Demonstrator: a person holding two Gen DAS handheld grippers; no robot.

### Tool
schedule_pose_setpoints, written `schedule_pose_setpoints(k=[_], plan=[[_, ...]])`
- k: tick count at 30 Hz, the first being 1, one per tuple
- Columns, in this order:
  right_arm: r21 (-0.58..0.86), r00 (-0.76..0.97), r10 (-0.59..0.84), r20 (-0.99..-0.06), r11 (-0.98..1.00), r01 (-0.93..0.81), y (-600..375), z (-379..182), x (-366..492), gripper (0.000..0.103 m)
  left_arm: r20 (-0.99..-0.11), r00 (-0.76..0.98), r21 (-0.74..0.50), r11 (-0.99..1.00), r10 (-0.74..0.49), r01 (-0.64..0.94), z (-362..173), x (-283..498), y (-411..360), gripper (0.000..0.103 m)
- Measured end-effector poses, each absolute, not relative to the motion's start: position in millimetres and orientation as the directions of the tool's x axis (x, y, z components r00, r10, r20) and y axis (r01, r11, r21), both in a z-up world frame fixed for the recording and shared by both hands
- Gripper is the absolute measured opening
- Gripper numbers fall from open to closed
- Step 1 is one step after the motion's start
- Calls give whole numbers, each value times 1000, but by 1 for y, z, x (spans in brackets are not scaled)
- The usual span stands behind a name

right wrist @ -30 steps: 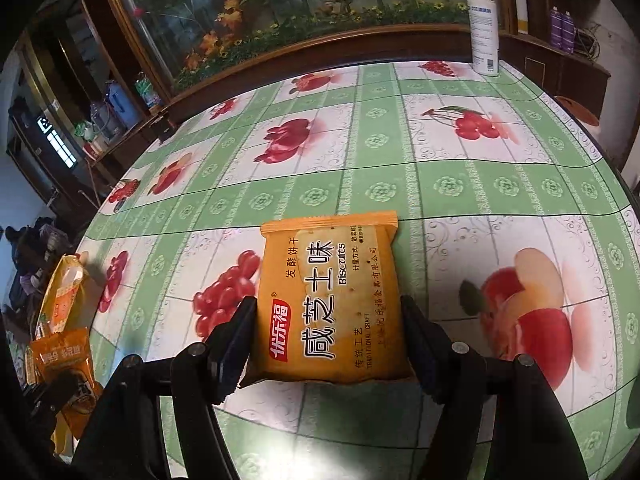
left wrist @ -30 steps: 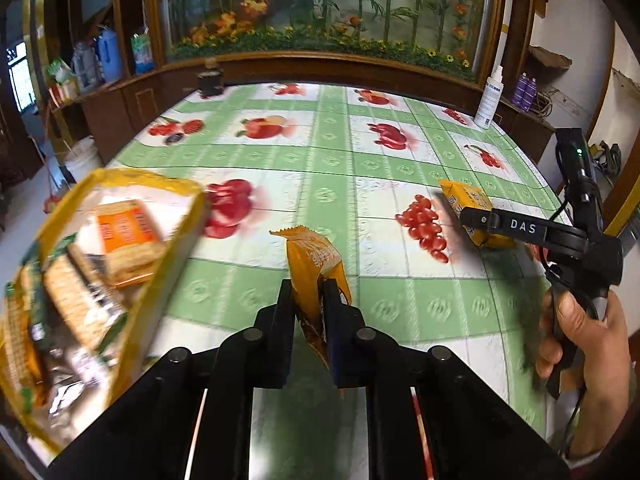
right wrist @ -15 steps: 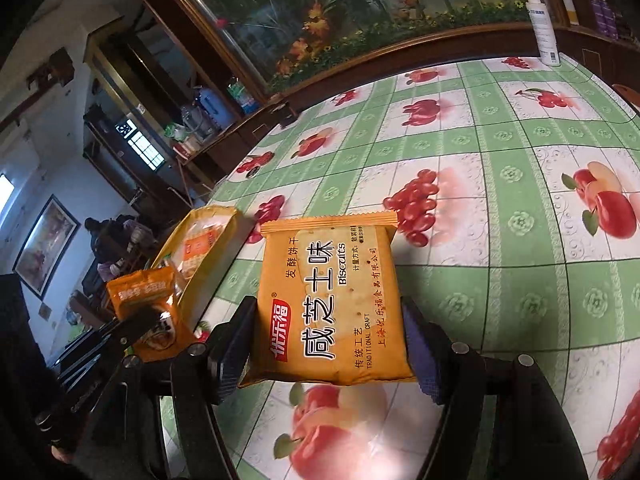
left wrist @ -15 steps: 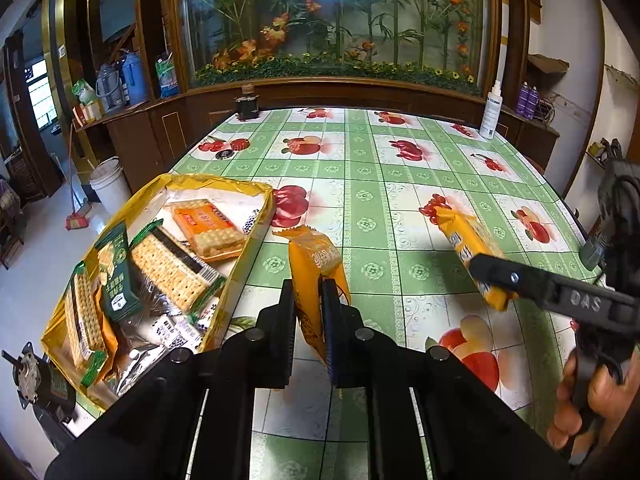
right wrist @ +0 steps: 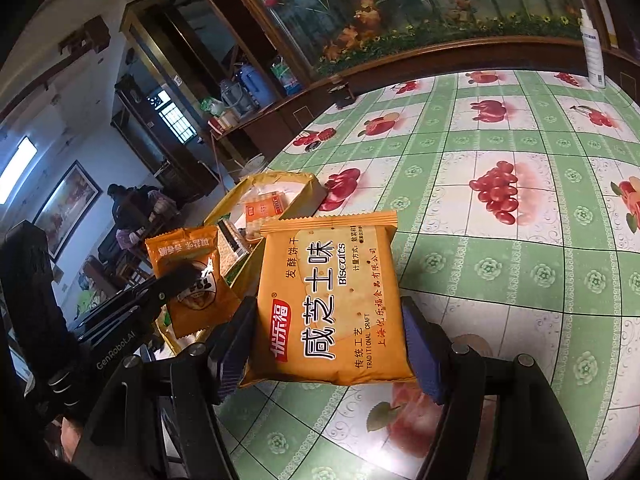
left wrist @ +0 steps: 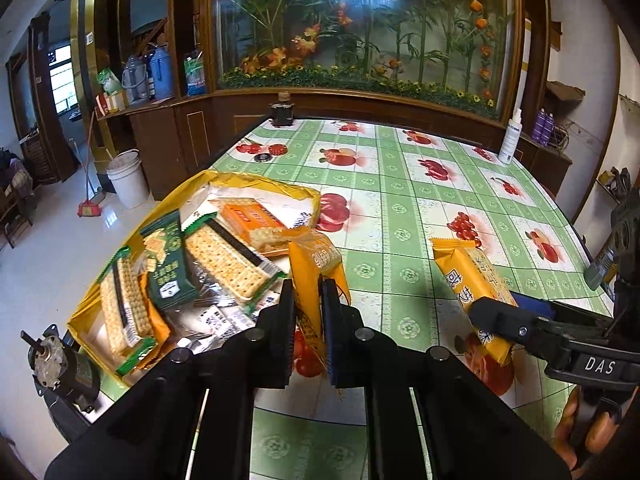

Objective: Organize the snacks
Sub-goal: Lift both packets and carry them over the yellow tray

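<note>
My left gripper (left wrist: 308,304) is shut on a small orange snack packet (left wrist: 316,264), held edge-on above the table beside the yellow box (left wrist: 240,184). The box holds several cracker packs (left wrist: 224,260). My right gripper (right wrist: 328,340) is shut on a flat orange biscuit packet (right wrist: 332,300), held above the tablecloth. That packet also shows in the left wrist view (left wrist: 472,284), right of my left gripper. The left gripper's packet shows in the right wrist view (right wrist: 192,276), over the box (right wrist: 280,184).
The table has a green and white fruit-print cloth (left wrist: 400,200). A white spray bottle (left wrist: 510,140) stands at its far right edge, a dark jar (left wrist: 282,114) at the far edge. A small motor (left wrist: 60,364) sits at the near left corner. A white bucket (left wrist: 126,178) stands on the floor.
Both grippers have lifted their packets off the table and carried them left, closer to the yellow box. The box now lies just left of my left gripper.
</note>
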State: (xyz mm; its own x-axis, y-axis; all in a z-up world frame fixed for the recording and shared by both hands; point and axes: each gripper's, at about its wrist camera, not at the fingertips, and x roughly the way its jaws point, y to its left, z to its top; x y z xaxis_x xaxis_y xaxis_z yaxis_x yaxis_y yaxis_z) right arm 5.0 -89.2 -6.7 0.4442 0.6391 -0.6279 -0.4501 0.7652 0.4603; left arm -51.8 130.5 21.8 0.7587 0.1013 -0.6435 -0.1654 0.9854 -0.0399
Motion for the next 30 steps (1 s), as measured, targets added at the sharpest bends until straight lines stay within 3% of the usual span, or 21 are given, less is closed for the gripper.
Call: schedule_pose_setpoints(k=[30], plan=[[464,366,722,-587,670,-579,10,17,36,70,-661,728,-143,921,183,-362,15,-52,237,10]])
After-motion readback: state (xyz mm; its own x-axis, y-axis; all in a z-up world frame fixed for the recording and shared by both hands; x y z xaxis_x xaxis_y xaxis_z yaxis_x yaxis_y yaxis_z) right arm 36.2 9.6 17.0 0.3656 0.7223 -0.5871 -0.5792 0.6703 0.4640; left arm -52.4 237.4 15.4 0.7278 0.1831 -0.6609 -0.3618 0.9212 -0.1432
